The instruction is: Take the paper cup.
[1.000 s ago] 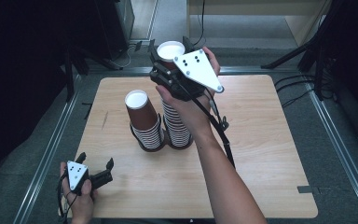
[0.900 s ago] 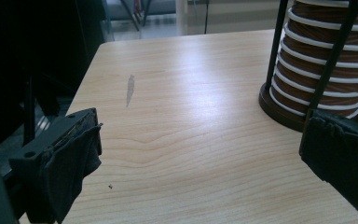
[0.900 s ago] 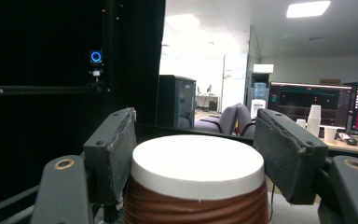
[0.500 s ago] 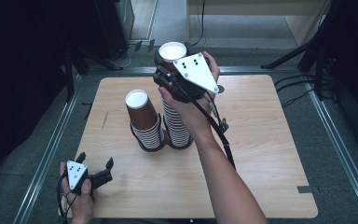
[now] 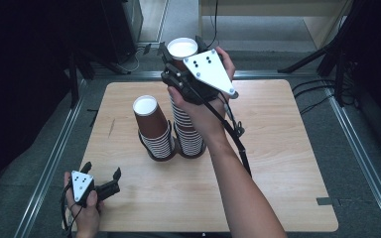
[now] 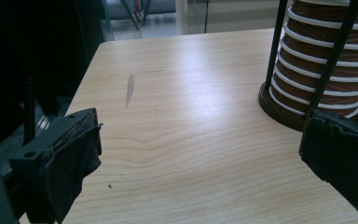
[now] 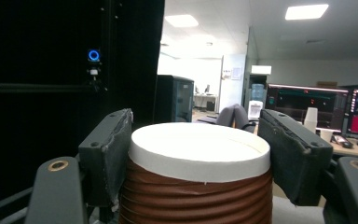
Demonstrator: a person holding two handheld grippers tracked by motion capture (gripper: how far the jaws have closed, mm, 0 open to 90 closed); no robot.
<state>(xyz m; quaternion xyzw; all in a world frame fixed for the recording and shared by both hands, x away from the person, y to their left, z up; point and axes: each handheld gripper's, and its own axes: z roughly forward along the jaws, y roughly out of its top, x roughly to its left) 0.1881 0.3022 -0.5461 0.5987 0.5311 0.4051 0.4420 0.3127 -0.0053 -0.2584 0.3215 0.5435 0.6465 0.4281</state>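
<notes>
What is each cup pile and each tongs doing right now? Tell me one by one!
Right tongs: shut on the top cup of the taller stack, jaws on both sides of its rim.
Left tongs: open, holding nothing, low over the table's near left corner.
Taller cup stack: upright in its holder.
Shorter cup stack: upright in its holder, untouched.
Table: wooden, with a small grey smudge.

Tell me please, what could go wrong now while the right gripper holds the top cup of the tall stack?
1. The right gripper squeezes the top cup just under its rim, so the paper might dent or slip.
2. The cup below may cling and rise with it, or the tall stack may tip against the shorter stack standing close beside it.
3. The left gripper rests open at the table's near edge, too far to steady anything.
</notes>
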